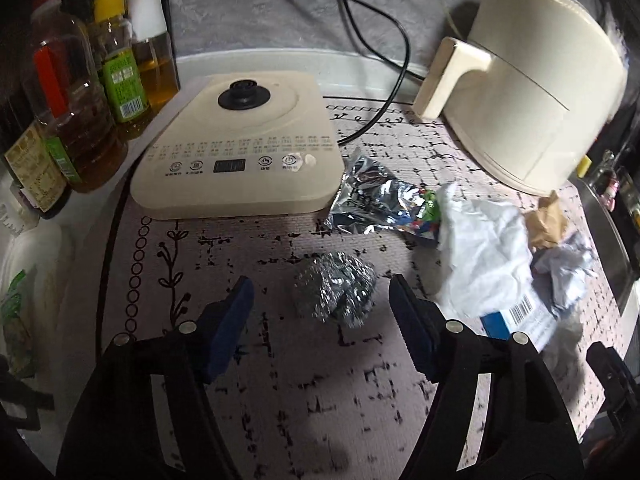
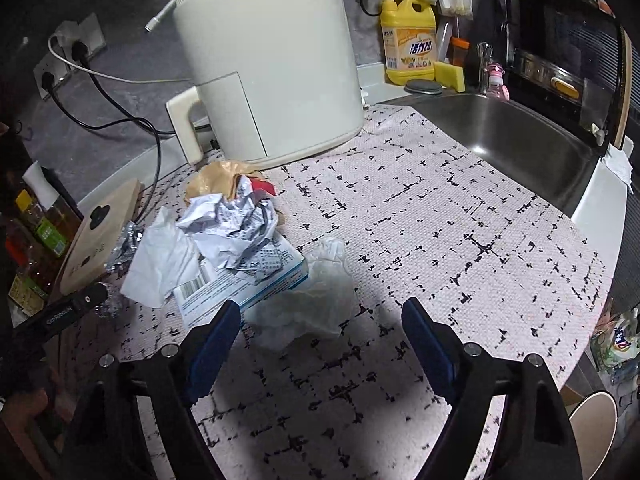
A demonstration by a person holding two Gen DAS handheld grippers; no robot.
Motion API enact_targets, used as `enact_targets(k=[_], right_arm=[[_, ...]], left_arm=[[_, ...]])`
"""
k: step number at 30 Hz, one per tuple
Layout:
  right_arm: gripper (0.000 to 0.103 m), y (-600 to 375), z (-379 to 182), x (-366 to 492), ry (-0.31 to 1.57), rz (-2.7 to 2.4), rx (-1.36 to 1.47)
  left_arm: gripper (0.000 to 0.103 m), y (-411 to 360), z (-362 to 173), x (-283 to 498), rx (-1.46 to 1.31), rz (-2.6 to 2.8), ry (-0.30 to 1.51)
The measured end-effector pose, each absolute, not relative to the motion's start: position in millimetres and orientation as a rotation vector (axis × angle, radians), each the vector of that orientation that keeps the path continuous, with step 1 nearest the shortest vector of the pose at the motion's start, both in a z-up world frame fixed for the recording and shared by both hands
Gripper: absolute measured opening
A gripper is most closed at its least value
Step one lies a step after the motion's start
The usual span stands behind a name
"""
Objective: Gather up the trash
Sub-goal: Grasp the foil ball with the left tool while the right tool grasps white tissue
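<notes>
Trash lies in a loose heap on the patterned mat, and I see it from both my cameras. In my left view a crumpled foil ball sits low in the middle of the frame, just ahead of my left gripper, whose blue-padded fingers stand apart on either side of it without touching it. Above and right of the ball lies a flattened silver wrapper, touching the front corner of the cream induction cooker. To the right a white tissue covers part of a blue-and-white box, with a brown paper scrap and a crumpled printed paper beyond it. Oil bottles line the upper left edge; the cream air fryer fills the upper right.

In my right view my right gripper hangs with its fingers wide apart and nothing gripped. A clear crumpled plastic bag lies between and just beyond the tips, nearer the left one, which overlaps the box's near edge. The heap stands left of centre. A steel sink lies at the upper right, with a yellow detergent bottle behind it.
</notes>
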State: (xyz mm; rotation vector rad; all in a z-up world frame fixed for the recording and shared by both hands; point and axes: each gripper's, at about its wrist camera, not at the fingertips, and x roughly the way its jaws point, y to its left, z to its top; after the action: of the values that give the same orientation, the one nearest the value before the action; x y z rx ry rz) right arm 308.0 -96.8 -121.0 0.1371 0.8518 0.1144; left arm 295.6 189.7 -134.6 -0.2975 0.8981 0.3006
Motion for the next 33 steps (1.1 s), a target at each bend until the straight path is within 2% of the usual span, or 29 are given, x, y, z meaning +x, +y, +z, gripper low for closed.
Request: enact_targets(k=[4,6,9,11,13,15,19,33], right_arm=[[0.080,-95.0,-129.5,320.7,0.867,0.091,0.123],[0.077,-94.2,-133.6,325.0,0.875,0.081,0.116],[0.059,-91.1,-139.7,331.2,0.896,0.085,0.106],[0.037,-88.0,-146.0,334.2,0.923,0.088,0.093],[0.023,-86.2,-150.3,333.5,0.932,0.083,0.077],[0.016,-85.4,-151.1,330.9,0.935,0.093,0.068],[0.011,-86.6,-148.5,320.1,0.940,0.119,0.073],[0.011,-129.4,-98.9,255.9,0.838,0.162,0.133]], left_arm=[[0.065,191.5,-140.8,301.6,-0.304,0.294,0.897],[0.054,192.9,-145.2,304.7,-0.313,0.284,0.909],[0.049,194.4,-149.1,306.3,-0.321,0.279,0.914],[0.048,194.8,-149.2,306.2,-0.323,0.274,0.915],[0.047,195.1,-149.1,304.9,-0.326,0.276,0.915],[0.047,194.8,-146.0,300.4,-0.325,0.281,0.906],[0.046,193.2,-139.9,290.0,-0.324,0.291,0.894],[0.046,159.2,-102.2,243.1,-0.341,0.267,0.805]])
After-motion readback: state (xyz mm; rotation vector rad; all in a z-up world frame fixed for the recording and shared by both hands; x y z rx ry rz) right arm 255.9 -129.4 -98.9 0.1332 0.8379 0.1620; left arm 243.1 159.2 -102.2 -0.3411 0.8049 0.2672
